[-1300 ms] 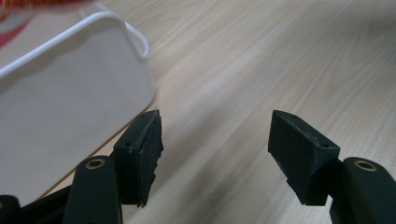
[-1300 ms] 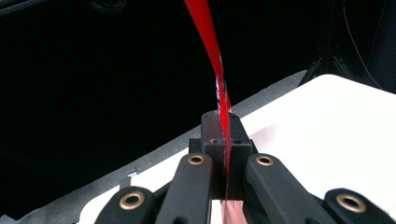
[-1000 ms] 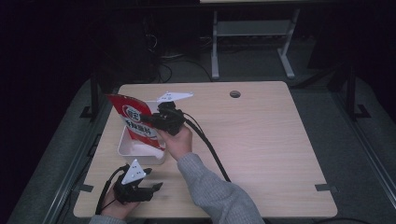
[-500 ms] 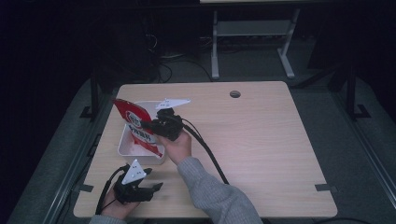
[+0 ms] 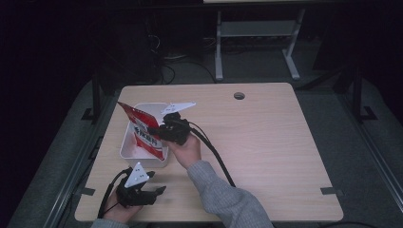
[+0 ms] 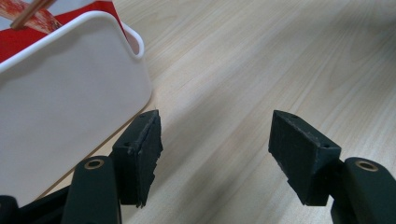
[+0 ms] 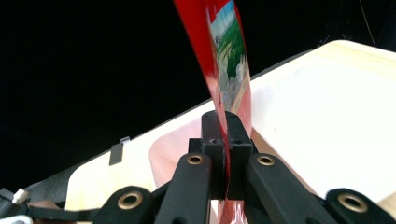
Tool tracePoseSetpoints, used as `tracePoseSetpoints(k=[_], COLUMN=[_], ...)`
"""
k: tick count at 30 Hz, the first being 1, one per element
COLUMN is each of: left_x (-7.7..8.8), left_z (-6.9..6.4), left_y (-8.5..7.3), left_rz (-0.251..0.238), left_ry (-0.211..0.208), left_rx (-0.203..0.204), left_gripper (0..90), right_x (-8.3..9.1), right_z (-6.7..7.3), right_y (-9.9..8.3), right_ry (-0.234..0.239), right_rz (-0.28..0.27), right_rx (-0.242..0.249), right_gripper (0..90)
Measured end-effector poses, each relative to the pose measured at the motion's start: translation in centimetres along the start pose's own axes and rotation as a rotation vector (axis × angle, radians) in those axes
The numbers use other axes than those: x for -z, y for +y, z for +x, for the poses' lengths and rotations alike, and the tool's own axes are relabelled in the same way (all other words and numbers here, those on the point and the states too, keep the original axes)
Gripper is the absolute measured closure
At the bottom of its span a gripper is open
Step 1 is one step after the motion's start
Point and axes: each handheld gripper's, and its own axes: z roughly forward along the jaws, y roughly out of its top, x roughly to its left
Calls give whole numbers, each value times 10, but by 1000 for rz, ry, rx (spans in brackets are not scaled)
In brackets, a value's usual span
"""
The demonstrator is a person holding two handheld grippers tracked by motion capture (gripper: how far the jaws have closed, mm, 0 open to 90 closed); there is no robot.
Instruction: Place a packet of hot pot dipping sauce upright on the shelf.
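Two grippers: my right gripper (image 5: 154, 129) is clenched on one edge of the flat red-and-white printed snack packet (image 5: 142, 134), which stands tilted, its lower end inside the white rectangular plastic bin (image 5: 129, 145) at the left of the light wooden table (image 5: 266, 142). My left gripper (image 5: 154, 192) rests released and empty just beside the bin's near wall. Judged risk: such a thin edge pinch may let the glossy packet slide or pivot out, or its corner may catch the rim and tip the light bin.

red snack packet (image 5: 142, 130) lowered by right gripper (image 5: 159, 130), apparently deeper into white tub (image 5: 127, 151)
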Motion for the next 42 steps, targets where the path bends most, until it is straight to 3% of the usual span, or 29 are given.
tracePoseSetpoints(k=[9,20,25,32,37,42], left_x=[0,-1,-2,-2,-2,-3], left_z=[-1,-1,-1,-1,-1,-1], left_y=[0,0,0,1,0,1], left_rz=[4,9,12,17,16,18], left_ry=[0,-1,-1,-2,-3,-3], left_rx=[-3,-11,-14,-16,-15,-16], left_gripper=[337,334,334,334,334,333], right_x=[4,9,11,12,12,10], right_z=[-3,-10,-13,-15,-14,-14], right_y=[-4,-7,-8,-10,-10,-9], right_ry=[-6,-4,-6,-6,-25,-16], right_rz=[14,35,40,45,45,48], right_rx=[-2,-37,-43,-44,-31,-37], right_gripper=[888,761,745,757,875,882])
